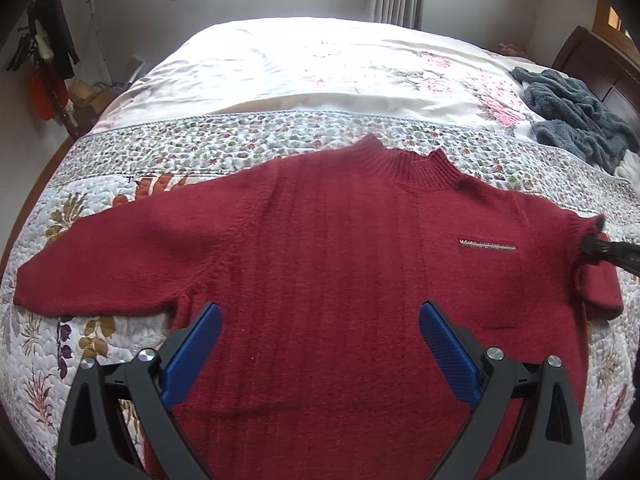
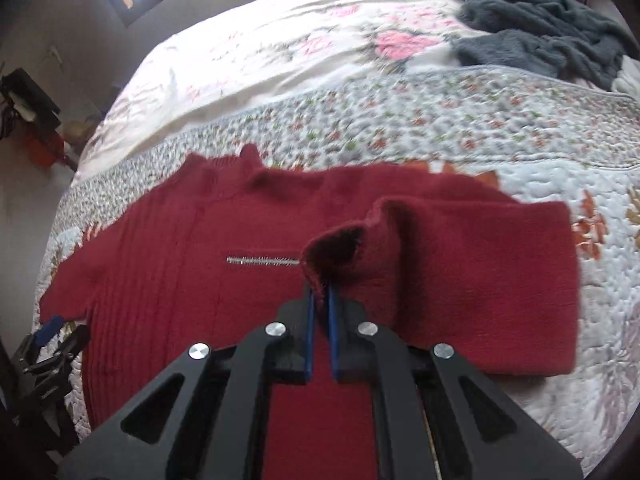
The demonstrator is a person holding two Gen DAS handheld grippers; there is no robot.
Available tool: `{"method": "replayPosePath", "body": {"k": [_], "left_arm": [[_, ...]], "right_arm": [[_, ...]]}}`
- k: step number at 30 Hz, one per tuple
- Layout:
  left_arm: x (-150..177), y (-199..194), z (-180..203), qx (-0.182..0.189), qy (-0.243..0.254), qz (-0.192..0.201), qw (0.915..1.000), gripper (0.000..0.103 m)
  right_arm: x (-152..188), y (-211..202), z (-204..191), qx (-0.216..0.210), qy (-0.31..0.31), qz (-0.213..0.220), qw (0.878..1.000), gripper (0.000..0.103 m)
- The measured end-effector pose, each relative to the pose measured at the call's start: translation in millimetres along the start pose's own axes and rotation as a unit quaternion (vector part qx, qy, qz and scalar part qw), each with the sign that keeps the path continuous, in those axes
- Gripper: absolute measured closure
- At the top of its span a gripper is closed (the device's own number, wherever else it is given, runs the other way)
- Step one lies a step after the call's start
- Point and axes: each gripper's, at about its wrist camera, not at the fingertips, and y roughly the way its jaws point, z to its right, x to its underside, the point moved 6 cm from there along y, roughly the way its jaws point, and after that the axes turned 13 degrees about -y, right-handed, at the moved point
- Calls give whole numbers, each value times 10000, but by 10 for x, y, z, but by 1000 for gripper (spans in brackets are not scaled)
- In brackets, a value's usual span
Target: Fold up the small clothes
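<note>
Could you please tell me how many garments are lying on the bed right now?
2. The red sweater lies spread flat on the quilt, its sleeve cuff pinched in the right gripper. The grey fleece garment lies crumpled at the bed's far right. Others may be out of view.

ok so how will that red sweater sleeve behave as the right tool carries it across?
Likely floppy: the sleeve cuff already droops and curls open where the right tool pinches it. The red sweater looks like thick knit, so probably hefty enough to lie where it's dropped. Its fuzzy surface on the quilt suggests it would drag rather than slide.
</note>
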Motion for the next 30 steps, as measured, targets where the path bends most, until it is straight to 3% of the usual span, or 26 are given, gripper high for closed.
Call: {"method": "replayPosePath", "body": {"k": [4, 7, 12, 14, 16, 20, 24, 26, 28, 30], "left_arm": [[19, 28, -15, 48, 15, -82, 10000, 4], [41, 50, 19, 100, 14, -141, 9998, 4], [85, 94, 187, 409, -95, -369, 9984, 5], [116, 98, 321, 562, -70, -456, 9974, 5], [147, 102, 532, 797, 7, -598, 9950, 5], [239, 174, 1044, 1326, 128, -971, 9863, 5], [352, 405, 1556, 1594, 214, -1413, 9768, 14], [407, 566, 1752, 1776, 101, -1772, 9680, 16], [462, 744, 1925, 2077, -164, -2191, 9532, 21], [495, 917, 2015, 2173, -460, -2428, 9443, 37]], "right_arm": [[85, 245, -101, -83, 21, -242, 9997, 97], [157, 340, -121, -391, 194, -379, 9983, 90], [243, -77, -53, -1236, 545, 239, 9905, 70], [333, -302, 56, -1283, 624, 461, 9887, 54], [437, -461, 196, -1233, 744, 574, 9879, 53], [878, -723, 552, -1183, 1231, 710, 9828, 53], [1296, -791, 760, -1069, 1521, 695, 9801, 53], [1474, -774, 844, -1006, 1638, 627, 9793, 53], [1609, -758, 908, -977, 1754, 576, 9779, 54], [1712, -750, 964, -900, 1793, 539, 9782, 54]]}}
